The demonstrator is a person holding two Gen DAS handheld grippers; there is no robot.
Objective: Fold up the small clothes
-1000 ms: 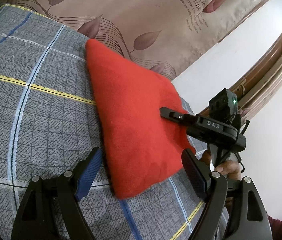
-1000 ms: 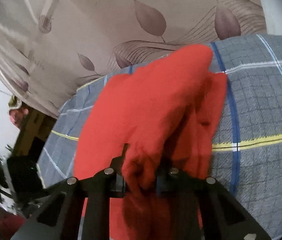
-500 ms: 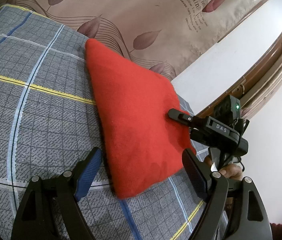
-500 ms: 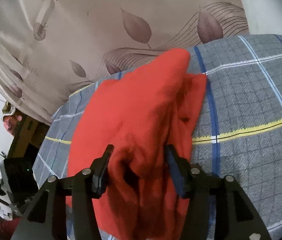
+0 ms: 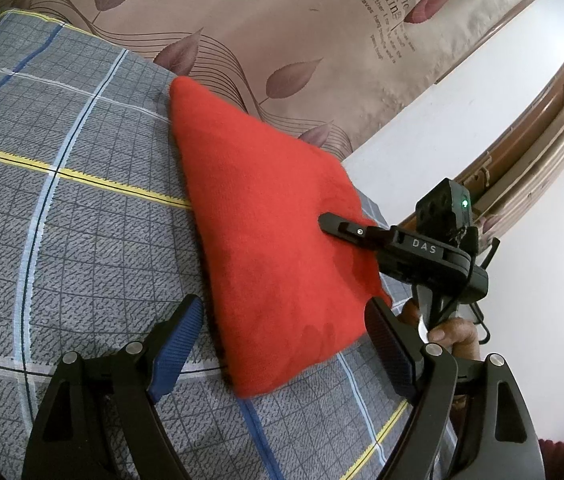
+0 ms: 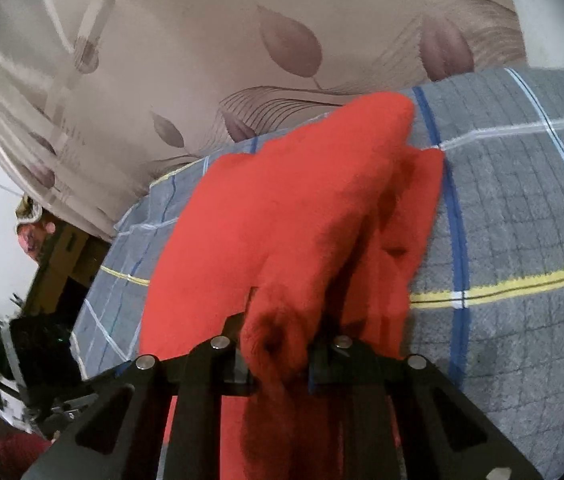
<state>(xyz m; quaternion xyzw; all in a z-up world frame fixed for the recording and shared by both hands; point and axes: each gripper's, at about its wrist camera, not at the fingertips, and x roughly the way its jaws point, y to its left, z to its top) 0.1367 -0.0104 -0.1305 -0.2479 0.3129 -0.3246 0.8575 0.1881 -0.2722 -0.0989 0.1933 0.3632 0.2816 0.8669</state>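
Observation:
A red folded garment (image 5: pixel 266 216) lies on the grey plaid bedspread (image 5: pixel 62 220). My left gripper (image 5: pixel 286 336) is open, its blue-padded fingers (image 5: pixel 178 332) standing either side of the garment's near corner, apart from the cloth. My right gripper (image 5: pixel 338 226) reaches in from the right and lies over the garment's right edge. In the right wrist view the red garment (image 6: pixel 290 216) bunches up between the fingers of my right gripper (image 6: pixel 278 356), which is shut on a fold of it. The right fingertips are hidden by cloth.
A brown curtain with a leaf pattern (image 5: pixel 282 32) hangs behind the bed. A white wall (image 5: pixel 462 100) and a wooden door frame (image 5: pixel 542 128) stand at the right. The bed's edge (image 6: pixel 94 300) drops off at the left in the right wrist view.
My right gripper, shut a second ago and open half a second ago, has closed again on a fold of the red garment and pushed further over it. My left gripper has stayed still and open.

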